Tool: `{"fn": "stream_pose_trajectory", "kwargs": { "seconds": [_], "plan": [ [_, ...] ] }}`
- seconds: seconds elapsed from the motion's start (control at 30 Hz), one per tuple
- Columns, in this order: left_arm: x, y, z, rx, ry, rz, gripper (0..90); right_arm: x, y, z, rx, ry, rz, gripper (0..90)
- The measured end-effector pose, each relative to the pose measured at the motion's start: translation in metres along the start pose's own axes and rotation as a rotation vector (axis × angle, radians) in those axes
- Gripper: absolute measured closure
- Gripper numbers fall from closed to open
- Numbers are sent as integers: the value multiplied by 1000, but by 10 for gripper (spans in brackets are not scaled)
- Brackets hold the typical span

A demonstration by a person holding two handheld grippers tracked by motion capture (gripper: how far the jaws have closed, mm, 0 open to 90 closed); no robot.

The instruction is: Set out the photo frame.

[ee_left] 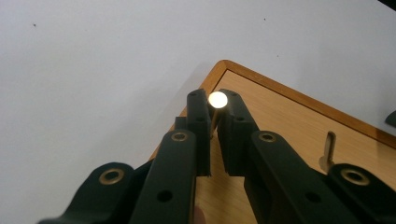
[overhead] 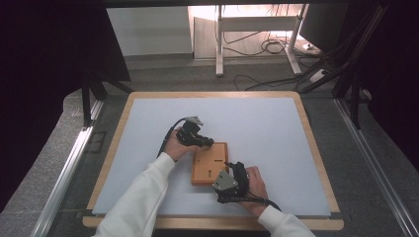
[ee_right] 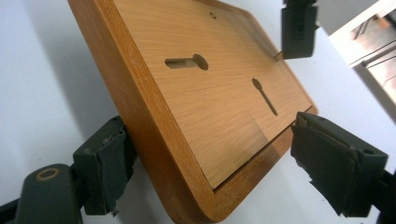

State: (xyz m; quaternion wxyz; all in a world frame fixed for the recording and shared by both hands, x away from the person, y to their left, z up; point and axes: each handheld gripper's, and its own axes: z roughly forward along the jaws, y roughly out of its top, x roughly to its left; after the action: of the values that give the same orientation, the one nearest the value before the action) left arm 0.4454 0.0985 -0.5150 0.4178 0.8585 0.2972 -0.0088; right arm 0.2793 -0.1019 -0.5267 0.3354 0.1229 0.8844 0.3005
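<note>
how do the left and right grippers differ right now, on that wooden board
The left gripper has its fingers nearly together, shut on a small shiny-headed pin at the wooden board's far corner. The right gripper has its fingers spread wide, straddling the board's near corner. Both are black and work at the same board.

no readable text, labels, brands, numbers or signs anywhere
</note>
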Motion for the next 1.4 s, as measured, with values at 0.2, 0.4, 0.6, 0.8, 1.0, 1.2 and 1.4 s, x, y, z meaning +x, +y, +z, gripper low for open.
{"fn": "stream_pose_trajectory", "kwargs": {
  "seconds": [0.2,0.4,0.6,0.8,1.0,1.2,1.4],
  "plan": [
    [0,0,0,-9,19,-10,849,-5,2,-6,-31,-50,-2,203],
    [0,0,0,-10,30,-14,846,-6,3,-8,-36,-38,-24,316],
    [1,0,-1,-14,42,-22,791,-11,4,-14,-67,-90,-23,413],
    [0,0,-19,-76,79,-33,642,-15,6,-16,-71,-109,-25,437],
    [-5,-17,-51,-114,134,-15,541,-15,6,-17,-68,-116,-40,452],
    [-2,-44,-74,-131,147,-34,521,-16,7,-18,-63,-117,-51,464],
    [1,-69,-82,-128,146,-59,519,-18,9,-18,-57,-114,-62,475]
  ]
}}
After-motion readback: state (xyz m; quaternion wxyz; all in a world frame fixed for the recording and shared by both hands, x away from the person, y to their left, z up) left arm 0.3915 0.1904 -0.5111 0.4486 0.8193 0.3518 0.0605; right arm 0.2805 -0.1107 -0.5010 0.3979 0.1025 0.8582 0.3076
